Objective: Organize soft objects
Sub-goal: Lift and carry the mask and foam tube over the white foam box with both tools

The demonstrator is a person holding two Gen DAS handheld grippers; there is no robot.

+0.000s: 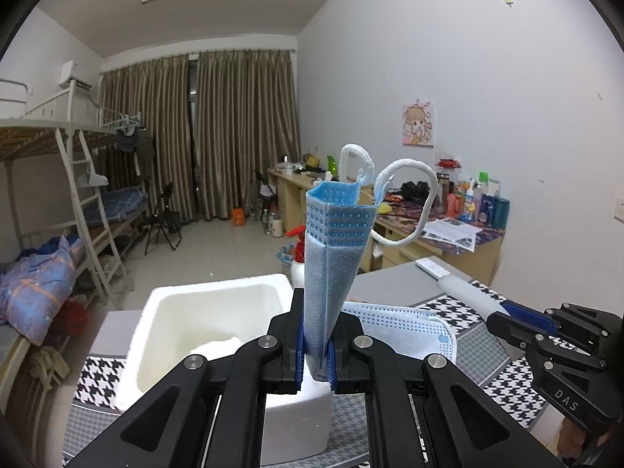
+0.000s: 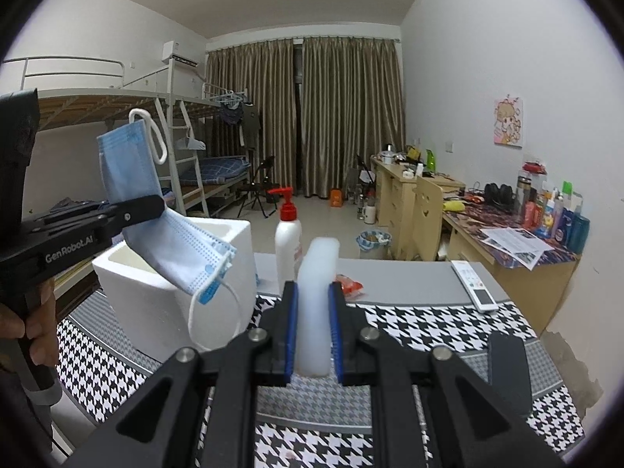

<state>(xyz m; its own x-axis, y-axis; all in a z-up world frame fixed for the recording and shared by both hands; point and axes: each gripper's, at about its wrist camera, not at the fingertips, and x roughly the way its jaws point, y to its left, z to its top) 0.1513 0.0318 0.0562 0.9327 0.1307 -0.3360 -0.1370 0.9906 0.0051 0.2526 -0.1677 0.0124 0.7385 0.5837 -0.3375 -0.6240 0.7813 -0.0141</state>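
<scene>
My left gripper (image 1: 316, 351) is shut on a blue face mask (image 1: 331, 257), pinched near its middle. One end stands upright with white ear loops on top; the other end (image 1: 401, 327) droops to the right. From the right wrist view, that left gripper (image 2: 150, 204) holds the mask (image 2: 128, 163) over the open white foam box (image 2: 156, 292), its lower end hanging at the box rim. My right gripper (image 2: 314, 335) is shut on a white foam strip (image 2: 316, 292) standing upright between its pads. It also shows at the right (image 1: 507, 314) of the left wrist view.
The foam box (image 1: 210, 312) stands on a table with a black-and-white houndstooth cloth (image 2: 429, 323). Behind it are a white pump bottle with a red top (image 2: 288, 234), an orange packet (image 2: 349, 280) and a white remote (image 2: 474, 286). A dark flat object (image 2: 507, 366) lies at right.
</scene>
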